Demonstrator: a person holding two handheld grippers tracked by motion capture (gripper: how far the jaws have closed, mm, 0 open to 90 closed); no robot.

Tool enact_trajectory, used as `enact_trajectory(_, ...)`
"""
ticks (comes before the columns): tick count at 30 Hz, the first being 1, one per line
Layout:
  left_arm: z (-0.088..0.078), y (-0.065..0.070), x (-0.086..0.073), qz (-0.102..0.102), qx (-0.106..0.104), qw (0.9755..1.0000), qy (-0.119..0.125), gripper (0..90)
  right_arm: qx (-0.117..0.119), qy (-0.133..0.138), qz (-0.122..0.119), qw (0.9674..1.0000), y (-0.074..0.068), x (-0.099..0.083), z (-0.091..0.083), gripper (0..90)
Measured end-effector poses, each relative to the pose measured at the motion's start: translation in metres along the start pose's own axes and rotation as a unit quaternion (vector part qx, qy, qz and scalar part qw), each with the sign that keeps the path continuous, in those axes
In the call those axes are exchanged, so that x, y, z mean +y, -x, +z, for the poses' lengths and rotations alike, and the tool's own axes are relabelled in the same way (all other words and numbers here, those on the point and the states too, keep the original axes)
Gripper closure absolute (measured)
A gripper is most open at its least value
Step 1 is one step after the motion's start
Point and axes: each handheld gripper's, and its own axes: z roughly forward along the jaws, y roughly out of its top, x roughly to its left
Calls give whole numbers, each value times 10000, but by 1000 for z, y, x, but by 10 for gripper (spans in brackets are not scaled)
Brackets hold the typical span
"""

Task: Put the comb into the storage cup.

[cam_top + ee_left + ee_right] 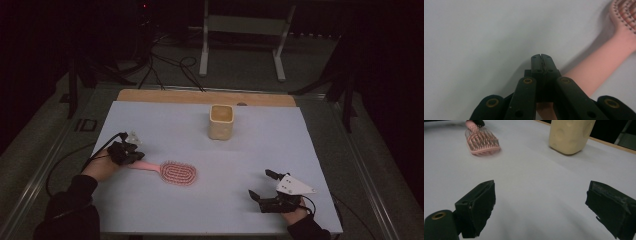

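A pink hairbrush point(172, 171) lies bristles up on the white table sheet point(280, 145), its handle pointing left. My left gripper point(134, 157) sits over the end of that handle. In the left gripper view its jaws point(541, 60) are shut pad against pad, and the pink handle point(599, 65) runs underneath them toward the brush head at the upper right. My right gripper point(261, 184) rests near the front right of the sheet, open wide, with nothing between its fingers point(541, 205). It looks across at the brush head point(482, 141).
A cream square cup point(221, 121) stands upright at the back middle of the sheet, seen too as the cup point(570, 135) in the right gripper view. A wooden strip point(200, 96) borders the far edge. Cables and a metal stand point(240, 30) lie beyond the table.
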Motion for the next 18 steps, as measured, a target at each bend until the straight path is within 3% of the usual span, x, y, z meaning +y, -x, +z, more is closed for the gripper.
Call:
enact_trajectory(9,-9,16,-13,142,-217,9995,-183,900,-9,-6,-20,10000,-1,0,0,88)
enact_trajectory(18,-16,41,-21,254,-427,9986,-183,900,-12,-16,-7,10000,0,1,1,88)
